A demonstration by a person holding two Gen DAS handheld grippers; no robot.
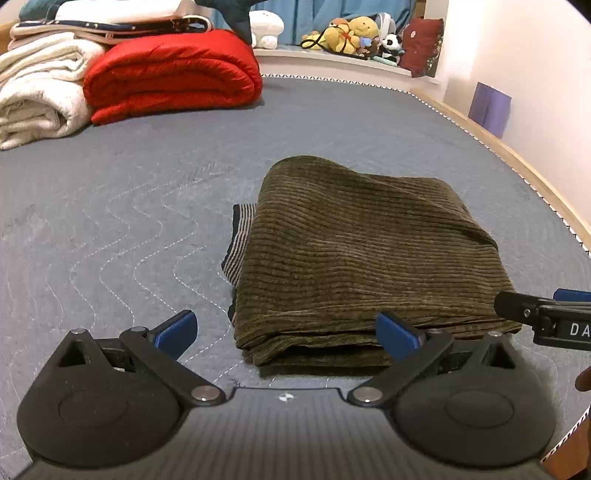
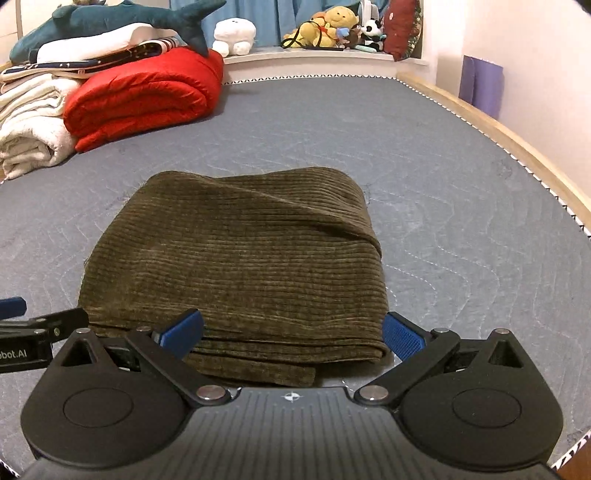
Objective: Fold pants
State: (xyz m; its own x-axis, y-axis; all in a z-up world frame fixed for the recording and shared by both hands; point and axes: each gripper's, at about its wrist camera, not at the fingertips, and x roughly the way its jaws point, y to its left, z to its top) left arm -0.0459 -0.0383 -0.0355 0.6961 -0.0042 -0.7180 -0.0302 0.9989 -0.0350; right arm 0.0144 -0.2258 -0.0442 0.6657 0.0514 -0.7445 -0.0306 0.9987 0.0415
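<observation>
The olive corduroy pants (image 2: 236, 266) are lying folded into a thick rectangular bundle on the grey quilted bed (image 2: 443, 155), toward its near end, with a diagonal crease running across the top layer. At the bundle's left side a strip of striped lining (image 1: 239, 243) is poking out. Just short of the bundle's near edge, the left tongs (image 1: 286, 334) are hovering with blue pads spread wide, holding nothing; the right tongs (image 2: 291, 334) are doing the same beside them, fingers apart and straddling the bundle's near right corner. Far beyond the pants, to the left, a rolled red quilt (image 2: 144, 96) is sitting against a stack of cream blankets (image 2: 29, 129), a plush shark (image 2: 122, 18) lying on top. Behind the bed, a ledge (image 2: 317, 56) is carrying soft toys (image 2: 332, 27).
</observation>
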